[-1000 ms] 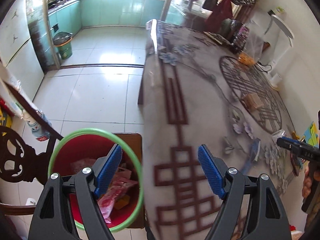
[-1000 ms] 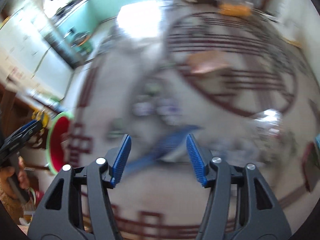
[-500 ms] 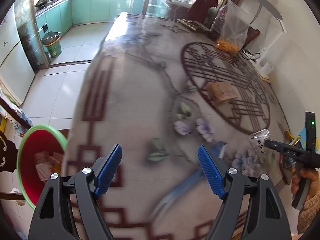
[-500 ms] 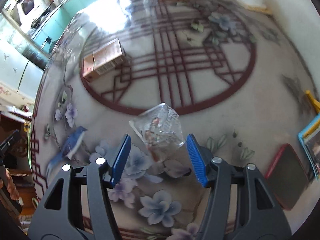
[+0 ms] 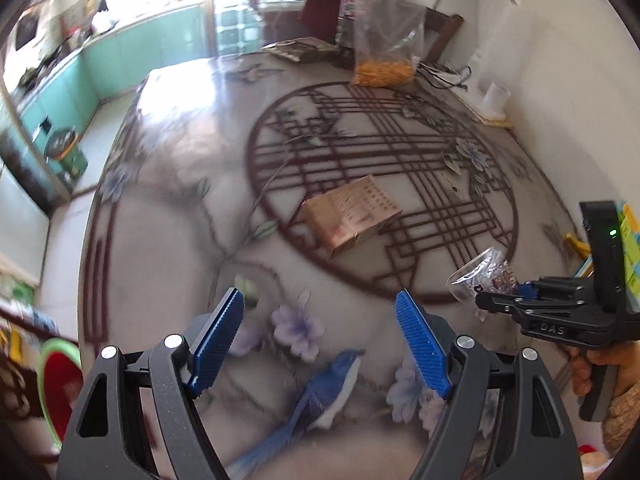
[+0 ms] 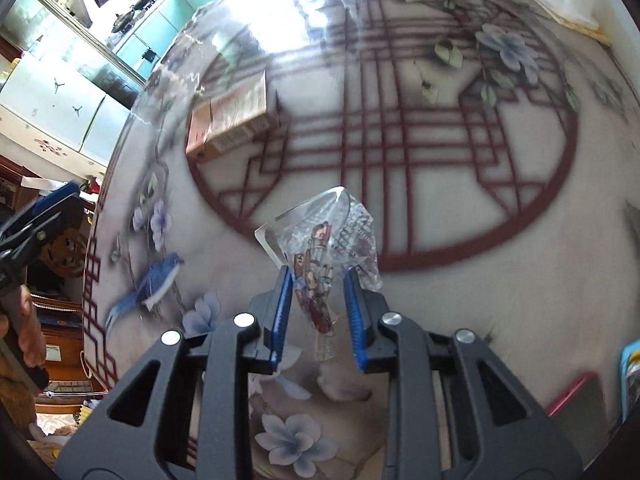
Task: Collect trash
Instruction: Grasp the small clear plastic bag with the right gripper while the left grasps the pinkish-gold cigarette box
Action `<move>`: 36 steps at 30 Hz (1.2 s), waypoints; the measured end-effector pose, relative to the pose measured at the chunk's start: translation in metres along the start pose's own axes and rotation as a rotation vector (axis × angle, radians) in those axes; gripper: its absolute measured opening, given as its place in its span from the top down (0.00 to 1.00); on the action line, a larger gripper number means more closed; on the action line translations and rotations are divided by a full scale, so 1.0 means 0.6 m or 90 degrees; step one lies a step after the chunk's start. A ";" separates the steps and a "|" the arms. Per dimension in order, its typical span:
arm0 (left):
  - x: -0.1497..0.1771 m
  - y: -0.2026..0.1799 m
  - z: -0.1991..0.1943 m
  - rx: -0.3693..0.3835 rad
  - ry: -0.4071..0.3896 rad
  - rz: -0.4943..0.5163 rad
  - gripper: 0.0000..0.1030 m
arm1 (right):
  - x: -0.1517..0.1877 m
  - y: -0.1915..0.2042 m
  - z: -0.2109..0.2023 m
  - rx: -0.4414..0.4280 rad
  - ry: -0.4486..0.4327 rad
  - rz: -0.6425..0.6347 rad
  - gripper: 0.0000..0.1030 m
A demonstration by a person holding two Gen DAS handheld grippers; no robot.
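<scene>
Right wrist view: my right gripper (image 6: 318,300) has just been closing, and its jaws now pinch the clear plastic wrapper (image 6: 332,240) on the glossy table (image 6: 500,280), printed with red lattice and flowers. A small cardboard box (image 6: 232,118) lies further off. My left gripper (image 5: 320,336) hangs spread wide, holding nothing. Teal kitchen cabinets (image 5: 112,60) stand beyond.

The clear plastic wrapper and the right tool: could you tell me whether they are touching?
Touching: the right wrist view shows the right tool, just closing, with the wrapper pinched between its blue pads.
</scene>
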State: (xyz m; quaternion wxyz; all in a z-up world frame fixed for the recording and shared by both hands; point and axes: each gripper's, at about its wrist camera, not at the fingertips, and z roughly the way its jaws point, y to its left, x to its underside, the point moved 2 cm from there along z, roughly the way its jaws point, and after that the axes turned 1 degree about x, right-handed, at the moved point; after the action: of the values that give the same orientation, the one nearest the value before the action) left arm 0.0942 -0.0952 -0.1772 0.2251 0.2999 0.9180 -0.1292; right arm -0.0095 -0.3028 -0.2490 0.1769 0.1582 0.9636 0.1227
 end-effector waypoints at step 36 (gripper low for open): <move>-0.130 -0.097 0.244 0.054 0.147 0.220 0.15 | -0.151 -0.103 0.026 -0.002 -0.042 0.040 0.53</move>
State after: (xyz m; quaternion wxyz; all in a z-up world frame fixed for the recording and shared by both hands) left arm 0.1638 -0.2341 -0.2597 0.1241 0.4752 0.8662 -0.0921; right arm 0.0608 -0.3886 -0.2540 0.2051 0.1924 0.9516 0.1242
